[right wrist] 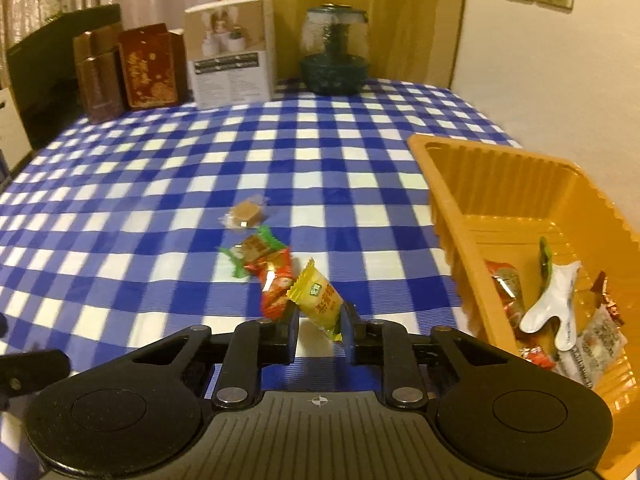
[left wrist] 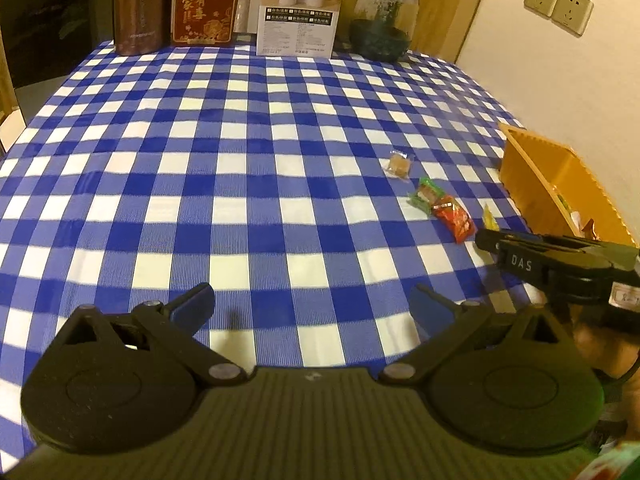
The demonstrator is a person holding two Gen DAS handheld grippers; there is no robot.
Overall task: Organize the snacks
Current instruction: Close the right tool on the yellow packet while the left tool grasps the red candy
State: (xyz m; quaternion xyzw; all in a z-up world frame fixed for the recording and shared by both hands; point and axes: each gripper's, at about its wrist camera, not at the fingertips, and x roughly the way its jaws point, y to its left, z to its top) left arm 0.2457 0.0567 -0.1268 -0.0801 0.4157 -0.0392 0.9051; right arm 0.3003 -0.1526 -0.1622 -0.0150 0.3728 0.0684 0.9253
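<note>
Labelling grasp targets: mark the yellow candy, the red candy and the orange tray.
yellow candy (right wrist: 318, 296): right wrist view, middle of its wrapper, held between the right gripper's jaws.
red candy (left wrist: 454, 219): left wrist view, centre of the wrapper lying on the cloth.
orange tray (right wrist: 448, 216): right wrist view, near left wall.

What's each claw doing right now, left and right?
Left claw: open, nothing between its fingers.
Right claw: closed on the yellow-wrapped candy, beside the orange tray.
</note>
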